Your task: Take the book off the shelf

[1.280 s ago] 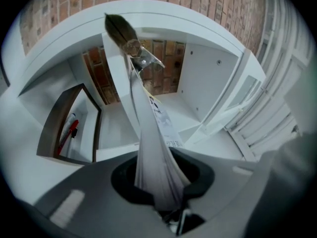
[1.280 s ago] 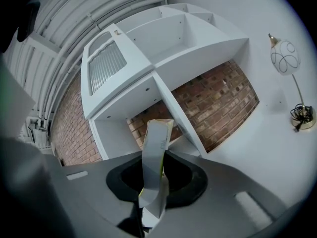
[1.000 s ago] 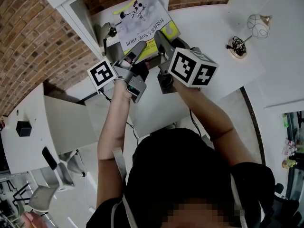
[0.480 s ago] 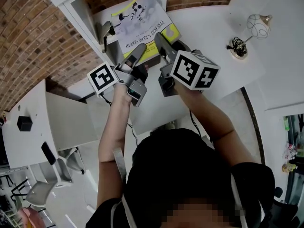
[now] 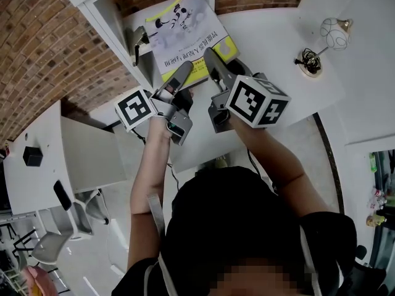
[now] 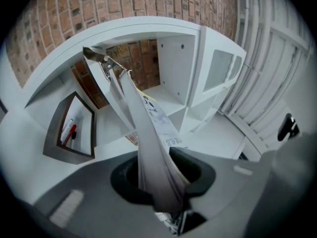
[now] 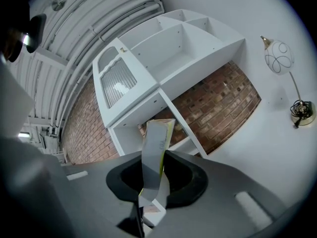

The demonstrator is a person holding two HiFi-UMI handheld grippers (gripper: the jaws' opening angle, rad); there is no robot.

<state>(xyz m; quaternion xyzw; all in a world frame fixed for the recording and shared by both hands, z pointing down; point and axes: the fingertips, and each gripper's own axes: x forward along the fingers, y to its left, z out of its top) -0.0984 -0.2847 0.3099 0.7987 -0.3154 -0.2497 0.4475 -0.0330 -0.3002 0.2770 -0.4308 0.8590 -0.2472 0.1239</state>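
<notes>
The book (image 5: 185,29), thin with a white and yellow cover and cartoon figures, hangs partly out of the white shelf (image 5: 105,17) at the top of the head view. My left gripper (image 5: 179,76) is shut on its lower left edge. My right gripper (image 5: 211,59) is shut on its lower right edge. In the left gripper view the book's pages (image 6: 148,133) run upright between the jaws of the left gripper (image 6: 159,180). In the right gripper view the book's yellow-edged corner (image 7: 156,152) stands pinched in the right gripper (image 7: 148,185).
A globe lamp (image 5: 336,31) stands on the white desk (image 5: 278,48) to the right. A small clip lamp (image 5: 139,39) sits inside the shelf beside the book. A brick wall (image 5: 43,54) lies left. An open box with markers (image 6: 72,130) sits left of the shelf.
Both grippers have drawn back from the shelf with the book between them. More of the book's cover now shows outside the compartment.
</notes>
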